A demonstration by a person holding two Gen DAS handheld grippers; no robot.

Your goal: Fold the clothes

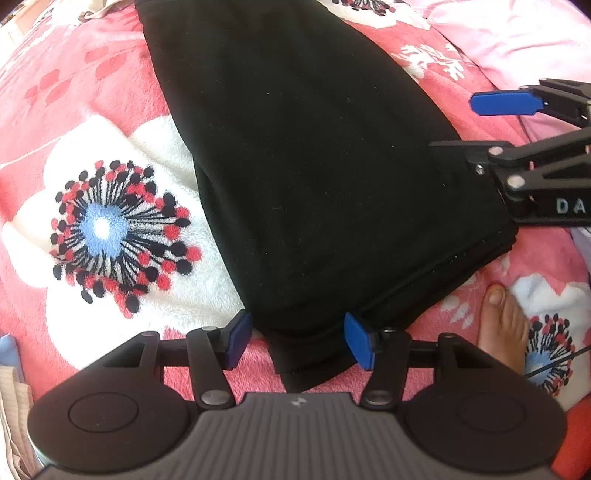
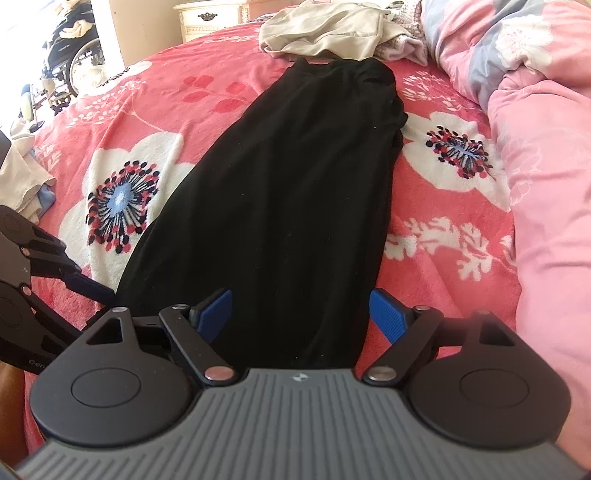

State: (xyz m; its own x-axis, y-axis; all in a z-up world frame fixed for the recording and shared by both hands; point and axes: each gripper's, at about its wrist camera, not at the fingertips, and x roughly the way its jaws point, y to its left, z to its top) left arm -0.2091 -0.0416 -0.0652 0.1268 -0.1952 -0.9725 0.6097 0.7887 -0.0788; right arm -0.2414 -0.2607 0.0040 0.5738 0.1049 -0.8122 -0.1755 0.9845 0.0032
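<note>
1. The black garment (image 2: 280, 184) lies lengthwise on the pink floral blanket (image 2: 147, 110), folded into a long narrow strip. Its far end reaches a heap of pale clothes (image 2: 325, 33).
2. The near end of the strip sits between the blue pads of the left gripper (image 1: 301, 341), at the strip's left corner. The layered hem edge runs from there off to the right.
3. The left jaws stand about half open, one pad on each side of the corner fold. Whether the pads press the cloth I cannot tell.
4. The right gripper (image 2: 301, 319) straddles the near end of the garment further right. Its jaws are wide apart and the cloth passes between them without either pad visibly clamping it.
5. A bare foot (image 1: 502, 325) rests on the blanket just beside the hem's right corner.
6. To the right a pink quilt (image 2: 546, 147) is bunched up near the garment's long edge. The blanket to the left lies flat and open.
</note>
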